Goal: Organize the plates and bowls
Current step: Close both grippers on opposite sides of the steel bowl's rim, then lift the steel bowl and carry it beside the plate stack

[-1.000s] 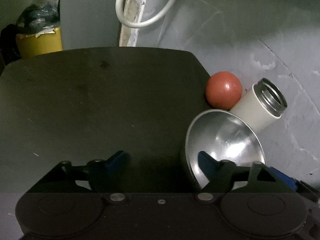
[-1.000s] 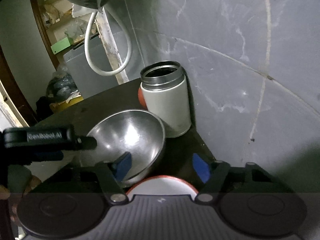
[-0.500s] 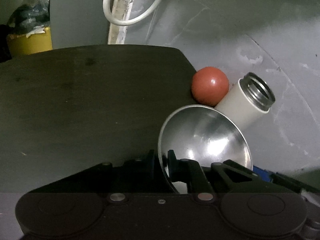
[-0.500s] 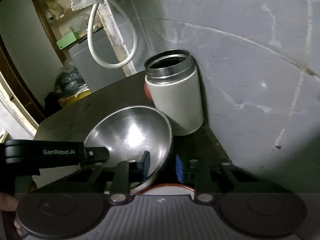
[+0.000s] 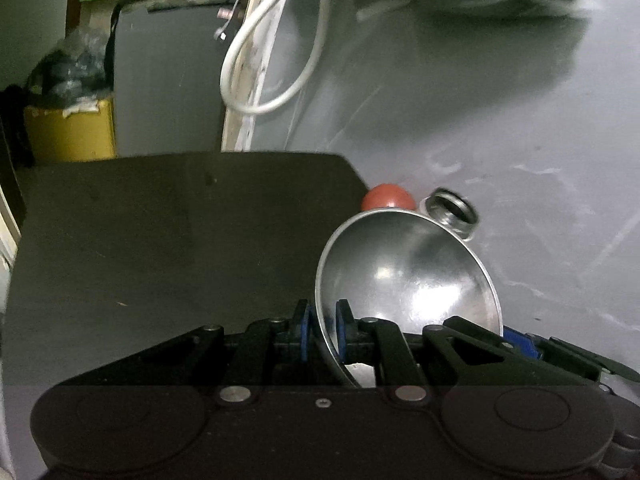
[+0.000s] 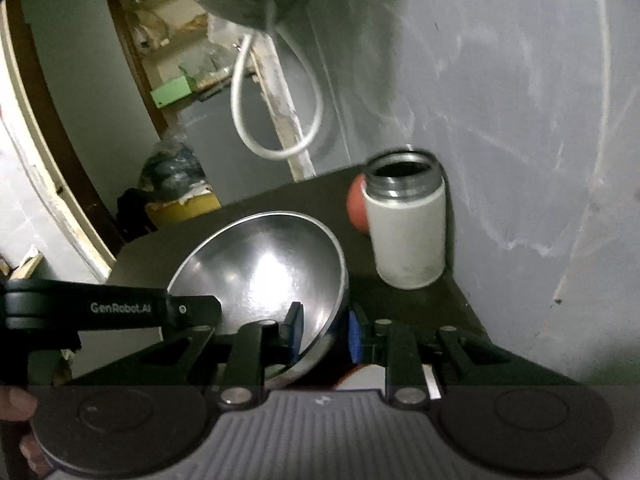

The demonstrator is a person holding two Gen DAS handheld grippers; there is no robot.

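A shiny steel bowl (image 5: 408, 280) (image 6: 264, 272) hangs tilted above the dark table (image 5: 160, 240), gripped from two sides. My left gripper (image 5: 322, 320) is shut on the bowl's left rim, one blue pad inside and one outside. On the opposite rim my right gripper (image 6: 324, 324) is shut the same way. The left gripper's black arm (image 6: 120, 308) shows in the right wrist view. The right gripper's blue pad (image 5: 518, 344) peeks out behind the bowl in the left wrist view. Under the bowl lies a white dish with a red rim (image 6: 354, 374), mostly hidden.
A white flask with an open steel mouth (image 6: 406, 236) (image 5: 452, 212) stands in the table's far right corner by the grey wall, a red ball (image 5: 388, 198) beside it. Beyond the table are a yellow bin (image 5: 72, 128) and a hanging white hose loop (image 5: 272, 60).
Both grippers went from open to shut on the bowl's rim. The bowl has since come up off the table, and the flask and ball now sit lower behind it.
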